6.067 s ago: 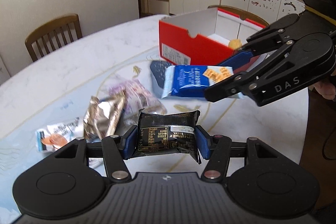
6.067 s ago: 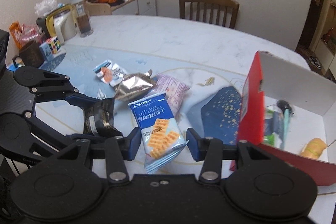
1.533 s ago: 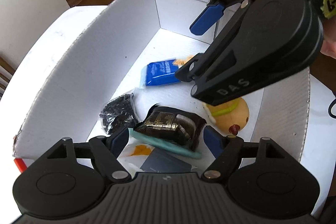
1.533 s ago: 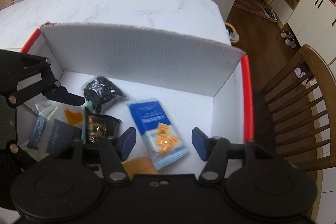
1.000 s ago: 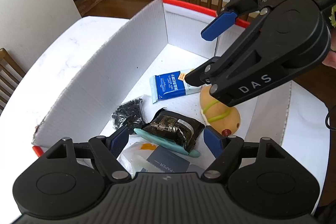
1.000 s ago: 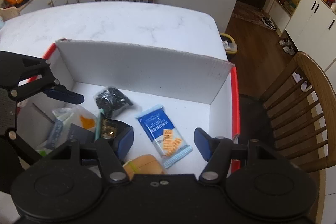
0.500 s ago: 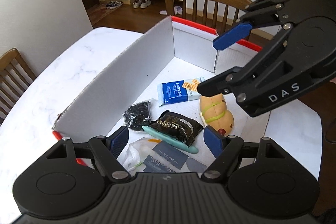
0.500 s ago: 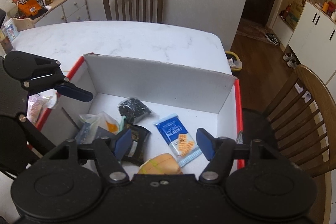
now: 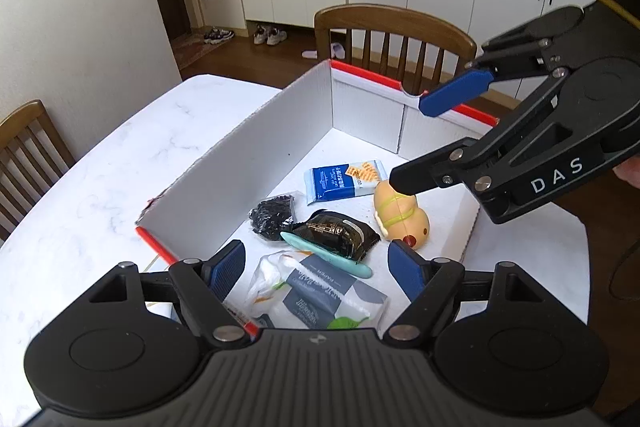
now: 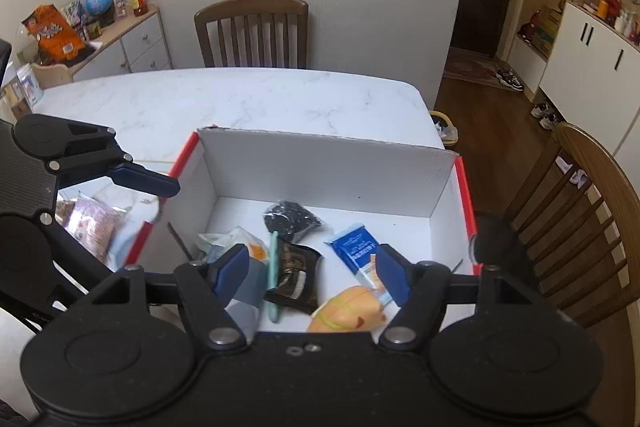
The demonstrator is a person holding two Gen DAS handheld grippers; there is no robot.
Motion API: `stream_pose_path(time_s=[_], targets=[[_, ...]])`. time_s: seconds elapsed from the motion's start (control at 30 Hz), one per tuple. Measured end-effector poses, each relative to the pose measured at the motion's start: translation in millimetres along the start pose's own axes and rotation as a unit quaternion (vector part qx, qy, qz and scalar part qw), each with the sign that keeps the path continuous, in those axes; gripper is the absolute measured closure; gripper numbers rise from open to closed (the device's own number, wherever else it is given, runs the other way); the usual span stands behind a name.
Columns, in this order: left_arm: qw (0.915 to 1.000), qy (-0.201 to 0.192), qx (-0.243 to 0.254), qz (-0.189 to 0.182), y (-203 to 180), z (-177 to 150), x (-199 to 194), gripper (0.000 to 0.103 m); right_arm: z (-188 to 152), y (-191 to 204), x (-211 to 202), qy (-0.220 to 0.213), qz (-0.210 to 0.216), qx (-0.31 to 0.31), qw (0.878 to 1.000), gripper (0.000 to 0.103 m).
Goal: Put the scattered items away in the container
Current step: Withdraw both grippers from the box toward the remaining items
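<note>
Both grippers are hovering empty above the red-and-white box (image 9: 280, 131): the left gripper (image 9: 316, 267) spread, the right gripper (image 10: 308, 273) still opening, since the blue cracker packet (image 10: 354, 247) and black snack packet (image 9: 336, 233) are lying inside.

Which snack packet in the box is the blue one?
The cracker packet by the yellow toy. The other packet, over the teal stick, is black.

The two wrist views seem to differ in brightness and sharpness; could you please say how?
Left wrist view: bright daylight, crisp, the box walls and snack packets sharp, edges bent by the fisheye. Right wrist view: dimmer and softer, the pink packet outside the box blurred.
</note>
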State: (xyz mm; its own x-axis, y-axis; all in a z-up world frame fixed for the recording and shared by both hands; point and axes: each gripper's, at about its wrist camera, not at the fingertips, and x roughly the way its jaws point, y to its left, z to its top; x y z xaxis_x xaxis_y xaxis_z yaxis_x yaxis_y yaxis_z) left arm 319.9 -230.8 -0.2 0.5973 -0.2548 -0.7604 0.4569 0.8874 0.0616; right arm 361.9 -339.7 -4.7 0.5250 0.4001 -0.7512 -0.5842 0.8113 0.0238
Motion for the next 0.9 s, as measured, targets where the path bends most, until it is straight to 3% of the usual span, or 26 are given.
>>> stream_pose_path(time_s=[0.4,0.47,0.7,0.9], targets=[[0.9993,-0.036,-0.009,-0.007,11,-26,-45,0.025,-14,34,-15,-0.027,-0.037,0.033,0.998,0.027],[0.9992,-0.038,-0.009,-0.006,13,-32,-50,0.019,-17,39,-18,-0.030,-0.038,0.039,0.998,0.027],[0.9990,-0.042,-0.011,-0.008,18,-53,-67,0.019,-23,63,-25,-0.041,-0.048,0.052,0.997,0.024],[0.9983,-0.052,-0.022,-0.010,26,-71,-83,0.009,-25,86,-30,-0.050,-0.047,0.057,0.996,0.021]])
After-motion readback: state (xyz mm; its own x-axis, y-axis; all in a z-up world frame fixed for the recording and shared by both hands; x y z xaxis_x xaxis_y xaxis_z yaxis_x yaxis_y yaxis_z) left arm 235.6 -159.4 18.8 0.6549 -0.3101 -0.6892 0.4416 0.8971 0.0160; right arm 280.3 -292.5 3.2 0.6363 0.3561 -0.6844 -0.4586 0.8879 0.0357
